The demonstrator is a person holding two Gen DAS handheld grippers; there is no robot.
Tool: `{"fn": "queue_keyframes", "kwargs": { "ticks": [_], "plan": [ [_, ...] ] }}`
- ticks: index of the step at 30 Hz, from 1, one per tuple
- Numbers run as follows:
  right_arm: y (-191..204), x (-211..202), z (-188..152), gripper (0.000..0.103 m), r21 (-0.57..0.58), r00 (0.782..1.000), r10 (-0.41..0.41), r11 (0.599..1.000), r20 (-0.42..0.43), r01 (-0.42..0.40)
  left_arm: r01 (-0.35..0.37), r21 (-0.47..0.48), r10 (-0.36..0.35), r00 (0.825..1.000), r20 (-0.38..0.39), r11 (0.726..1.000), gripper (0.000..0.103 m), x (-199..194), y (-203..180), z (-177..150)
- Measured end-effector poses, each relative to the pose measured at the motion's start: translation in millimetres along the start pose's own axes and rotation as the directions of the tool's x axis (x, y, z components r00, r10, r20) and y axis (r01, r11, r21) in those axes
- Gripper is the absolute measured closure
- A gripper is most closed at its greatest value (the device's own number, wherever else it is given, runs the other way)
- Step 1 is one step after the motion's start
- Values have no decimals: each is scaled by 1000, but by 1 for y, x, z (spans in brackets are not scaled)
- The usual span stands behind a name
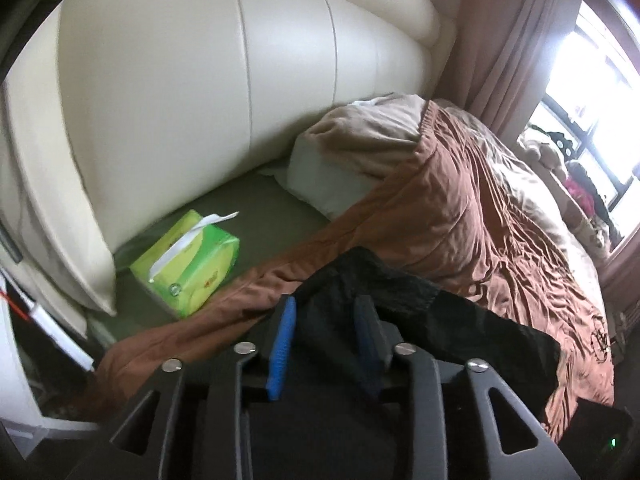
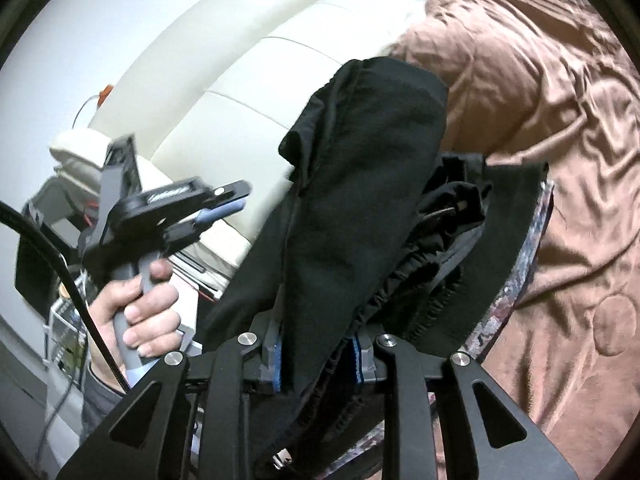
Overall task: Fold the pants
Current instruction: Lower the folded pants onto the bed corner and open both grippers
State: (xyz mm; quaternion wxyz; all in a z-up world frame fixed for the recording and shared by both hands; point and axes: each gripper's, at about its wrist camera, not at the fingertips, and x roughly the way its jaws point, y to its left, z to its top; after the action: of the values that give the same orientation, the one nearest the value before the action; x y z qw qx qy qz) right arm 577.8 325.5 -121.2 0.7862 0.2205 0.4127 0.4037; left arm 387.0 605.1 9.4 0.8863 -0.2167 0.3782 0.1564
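Note:
The black pants (image 2: 360, 140) hang bunched over my right gripper (image 2: 316, 356), which is shut on a thick fold of them; the cloth fills the gap between its blue pads. In the left wrist view the pants (image 1: 400, 292) lie crumpled on the brown bedspread (image 1: 480, 208) just beyond my left gripper (image 1: 325, 304). Its blue pads (image 1: 282, 344) stand apart and do not press on the cloth. The right wrist view shows the left gripper (image 2: 234, 200) off to the left of the pants, held by a hand (image 2: 140, 304), with nothing between its fingers.
A green tissue pack (image 1: 188, 256) sits on the olive sheet by the cream headboard (image 1: 200, 80). A pillow (image 1: 340, 176) lies under the bedspread's top edge. Curtain (image 1: 500, 40) and window (image 1: 592, 80) are at the far right. A patterned fabric edge (image 2: 532, 232) shows beneath the pants.

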Motion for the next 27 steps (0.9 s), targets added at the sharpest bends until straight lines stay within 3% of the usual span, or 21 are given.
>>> {"fn": "queue_keyframes", "kwargs": {
  "ticks": [3,6,7,10,13,15,20,27],
  "plan": [
    [-7,1,3,78,61,999,38,997,-25,-36,-7,-4,7,1000,2,1000,64,-15,6,-10],
    [-2,-4,6,72,64,999,26,998,-47,-23,3,2,-3,1000,6,1000,64,-31,6,-24],
    [-3,-8,8,70,64,999,23,998,-44,-20,5,7,-5,1000,12,1000,64,-39,6,-31],
    [-8,-33,11,51,70,1000,-4,998,3,4,31,1,-31,999,13,1000,64,-53,2,-45],
    [-8,-50,16,50,45,999,-36,998,28,35,44,15,-44,999,22,999,64,-62,-9,-58],
    [1,-67,21,50,-17,995,-83,996,61,84,55,23,-56,998,27,998,64,-66,-18,-65],
    [25,-96,27,50,-156,989,-97,981,109,113,77,15,-78,996,42,997,64,-71,-33,-78],
    [56,-102,26,52,-378,987,-109,914,118,146,65,-5,-65,997,30,998,64,-72,-38,-97]
  ]
}}
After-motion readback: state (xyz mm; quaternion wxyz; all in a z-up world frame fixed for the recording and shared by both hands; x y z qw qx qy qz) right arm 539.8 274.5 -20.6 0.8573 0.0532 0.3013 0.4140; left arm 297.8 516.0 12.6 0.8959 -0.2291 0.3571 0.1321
